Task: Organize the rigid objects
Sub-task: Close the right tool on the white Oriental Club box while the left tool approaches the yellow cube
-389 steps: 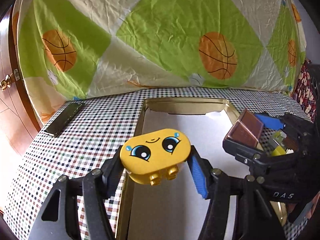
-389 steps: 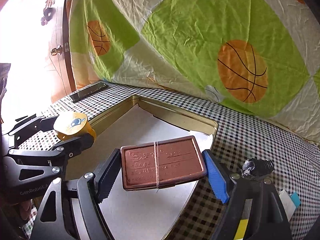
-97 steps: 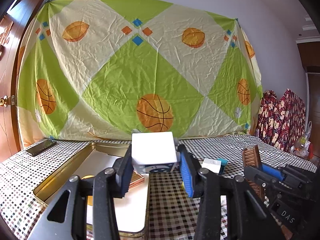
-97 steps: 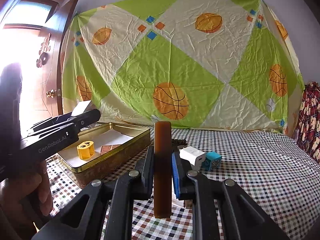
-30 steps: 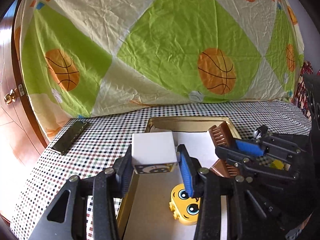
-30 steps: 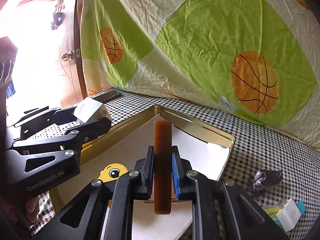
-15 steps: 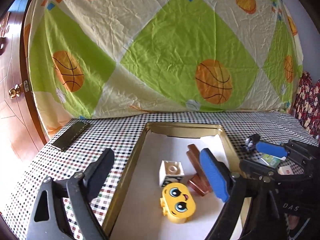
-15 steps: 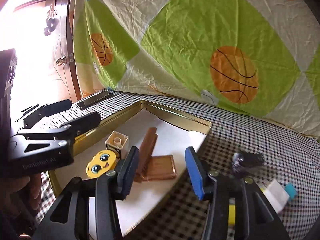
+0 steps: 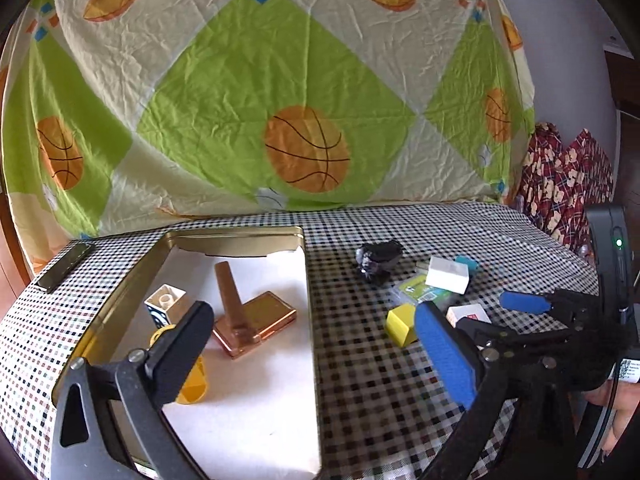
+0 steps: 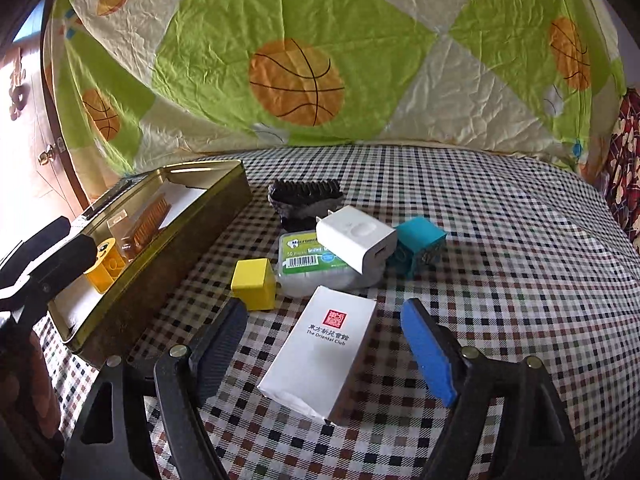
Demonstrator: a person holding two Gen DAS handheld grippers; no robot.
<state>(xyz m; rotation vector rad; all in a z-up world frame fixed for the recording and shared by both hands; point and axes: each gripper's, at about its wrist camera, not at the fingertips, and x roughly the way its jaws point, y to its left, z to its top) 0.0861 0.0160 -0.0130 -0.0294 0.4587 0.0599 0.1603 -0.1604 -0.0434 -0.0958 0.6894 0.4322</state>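
The gold tin (image 9: 236, 236) holds a white block (image 9: 164, 304), a brown comb (image 9: 230, 292) leaning on a copper case (image 9: 264, 316), and a yellow face toy (image 9: 192, 380) half hidden by my left finger. My left gripper (image 9: 316, 352) hangs over the tin's right edge, its jaws opening with nothing between them. My right gripper (image 10: 324, 348) is low over the checked cloth, its jaws opening. A white card box (image 10: 320, 352) lies flat between its fingers, untouched by the pads.
Beyond the box lie a yellow cube (image 10: 254, 284), a green floss pack (image 10: 308, 264), a white charger (image 10: 356, 238), a teal block (image 10: 418, 250) and a black comb-like thing (image 10: 304, 200). A dark flat bar (image 9: 64, 266) rests left of the tin. A patterned sheet hangs behind the table.
Both grippers let go: the white block and the brown comb now rest in the tin. Both have opened and swung right, the right one down over the white card box.
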